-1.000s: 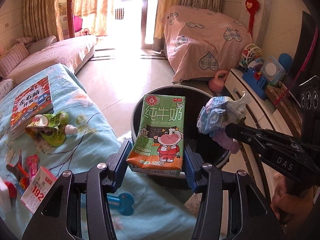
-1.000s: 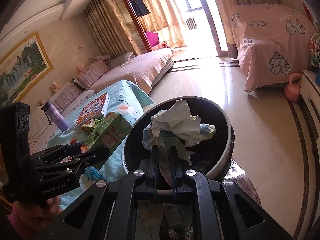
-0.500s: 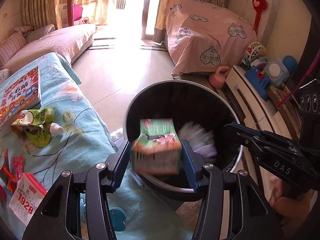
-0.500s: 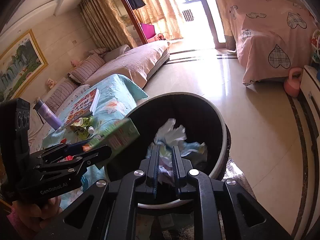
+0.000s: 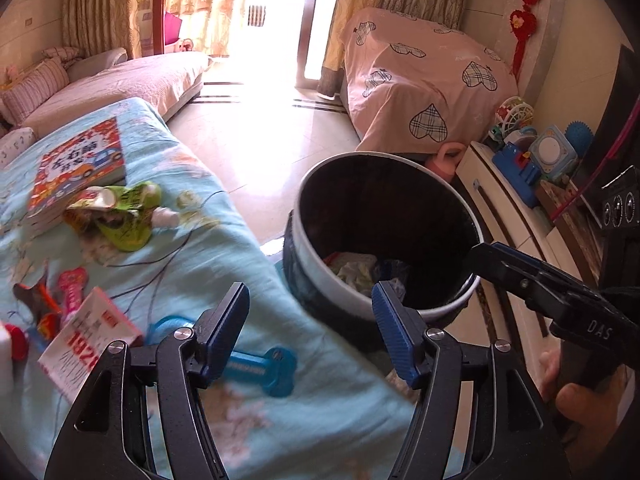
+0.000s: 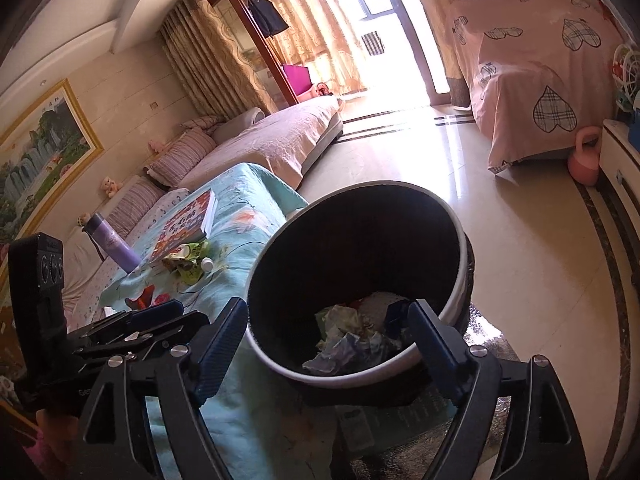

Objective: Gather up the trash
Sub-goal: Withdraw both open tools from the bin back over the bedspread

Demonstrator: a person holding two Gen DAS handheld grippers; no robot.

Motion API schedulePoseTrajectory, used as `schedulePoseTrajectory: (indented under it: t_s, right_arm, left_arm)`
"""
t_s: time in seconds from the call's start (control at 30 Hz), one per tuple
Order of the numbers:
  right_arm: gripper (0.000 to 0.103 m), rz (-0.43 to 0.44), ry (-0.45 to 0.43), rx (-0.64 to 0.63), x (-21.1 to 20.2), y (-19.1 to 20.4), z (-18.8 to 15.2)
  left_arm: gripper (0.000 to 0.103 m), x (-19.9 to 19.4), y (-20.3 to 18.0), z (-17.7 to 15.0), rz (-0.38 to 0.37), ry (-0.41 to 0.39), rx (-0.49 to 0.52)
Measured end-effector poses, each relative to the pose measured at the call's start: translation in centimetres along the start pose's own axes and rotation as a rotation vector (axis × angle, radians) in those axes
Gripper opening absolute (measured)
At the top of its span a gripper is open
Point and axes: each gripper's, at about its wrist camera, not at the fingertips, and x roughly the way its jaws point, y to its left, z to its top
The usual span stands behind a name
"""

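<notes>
Both loads have left the grippers since a second ago: the green milk carton that sat between the left gripper's (image 5: 310, 322) pads and the crumpled paper wad pinched by the right gripper (image 6: 326, 346) now lie at the bottom of the black bin (image 6: 456, 240), among other crumpled scraps (image 6: 348, 340). Each gripper's jaws are opening with nothing between them. Trash left to collect lies on the blue-covered table (image 5: 208, 248): a crushed green drink pouch (image 5: 120, 216) beside the picture book (image 5: 80, 164), and pink wrappers (image 5: 72, 288) near the calendar pad (image 5: 88, 344). That pouch looks light, soft and already flattened, with slick foil that could slip, so I would pinch it across the thicker folded middle or at the stiff white spout (image 5: 166, 216), not by a loose edge
</notes>
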Motion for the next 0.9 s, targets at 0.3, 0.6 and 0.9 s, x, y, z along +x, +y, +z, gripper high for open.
schedulePoseTrajectory:
  t_s: [0.3, 0.6, 0.9]
  right_arm:
    - [0.085, 0.057, -0.016, -0.028, -1.0, 4.0, -1.9]
    - [0.086, 0.105, 0.024, -0.082, -0.5, 8.1, -4.4]
    - [0.086, 0.144, 0.093, -0.199, 1.4, 12.3, -6.7]
  left_arm:
    - [0.067, -4.0, 4.5, -4.0, 0.028, -0.016, -0.063]
    - [0.067, -7.0, 8.9, -7.9, 0.062, -0.027, -0.15]
    - [0.067, -9.1, 13.2, -11.0, 0.118, -0.029, -0.195]
